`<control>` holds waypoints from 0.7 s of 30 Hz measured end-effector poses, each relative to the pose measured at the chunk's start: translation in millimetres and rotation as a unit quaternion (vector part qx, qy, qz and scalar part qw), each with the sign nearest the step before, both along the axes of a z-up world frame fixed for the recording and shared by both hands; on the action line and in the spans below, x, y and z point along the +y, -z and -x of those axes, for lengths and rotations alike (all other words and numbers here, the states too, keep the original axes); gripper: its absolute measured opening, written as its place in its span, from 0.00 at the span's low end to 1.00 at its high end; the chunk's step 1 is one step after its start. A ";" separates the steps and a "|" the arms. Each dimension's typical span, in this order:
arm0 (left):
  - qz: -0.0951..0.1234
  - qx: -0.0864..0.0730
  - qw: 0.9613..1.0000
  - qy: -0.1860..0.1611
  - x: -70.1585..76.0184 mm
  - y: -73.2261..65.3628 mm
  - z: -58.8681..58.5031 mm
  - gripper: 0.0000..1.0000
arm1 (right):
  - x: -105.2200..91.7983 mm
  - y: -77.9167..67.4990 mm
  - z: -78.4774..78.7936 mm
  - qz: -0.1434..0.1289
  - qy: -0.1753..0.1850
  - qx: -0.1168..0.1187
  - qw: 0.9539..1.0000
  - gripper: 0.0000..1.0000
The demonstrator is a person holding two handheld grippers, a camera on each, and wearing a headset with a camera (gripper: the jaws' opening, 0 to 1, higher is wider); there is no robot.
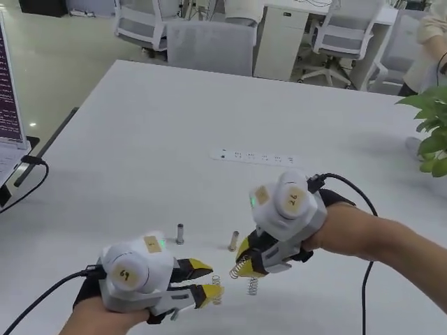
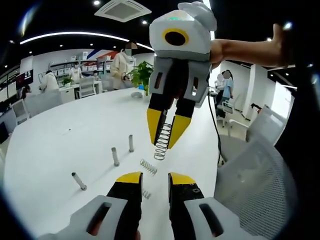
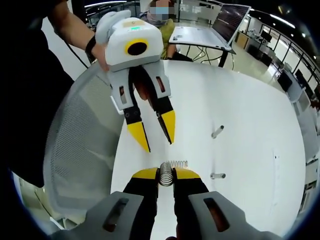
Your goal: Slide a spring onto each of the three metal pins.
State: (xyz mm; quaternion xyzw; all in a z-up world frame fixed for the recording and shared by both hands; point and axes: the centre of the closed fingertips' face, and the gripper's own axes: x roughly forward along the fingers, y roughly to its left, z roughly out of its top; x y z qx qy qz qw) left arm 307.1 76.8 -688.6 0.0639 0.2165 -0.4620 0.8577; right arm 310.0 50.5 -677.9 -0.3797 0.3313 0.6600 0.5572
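Observation:
Two short metal pins (image 1: pixel 180 234) (image 1: pixel 233 241) stand upright on the white table (image 1: pixel 174 139). The left gripper view shows three pins (image 2: pixel 131 143) (image 2: pixel 115 156) (image 2: pixel 79 181), all bare. My right gripper (image 1: pixel 241 262) is shut on a spring (image 1: pixel 239 266) just above the table, near the right pin; the spring (image 3: pixel 167 175) sits between its yellow tips. My left gripper (image 1: pixel 206 280) is open and empty, facing the right one. Two loose springs (image 1: pixel 253 285) (image 1: pixel 216 288) lie between the grippers, and one spring (image 2: pixel 148 166) lies ahead of the left jaws.
A white power strip (image 1: pixel 255 156) lies farther back on the table. A laptop (image 1: pixel 10 132) and a cable (image 1: pixel 31 178) are at the left edge, a plant (image 1: pixel 433 129) at the right edge. Office chairs (image 1: pixel 209 45) stand beyond the far edge.

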 end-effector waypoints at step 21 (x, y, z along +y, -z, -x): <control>-0.006 0.016 0.996 -0.087 58.6 9.8 -9.2 0.24 | -4.4 10.3 -2.1 0.003 0.017 0.002 1.000 0.08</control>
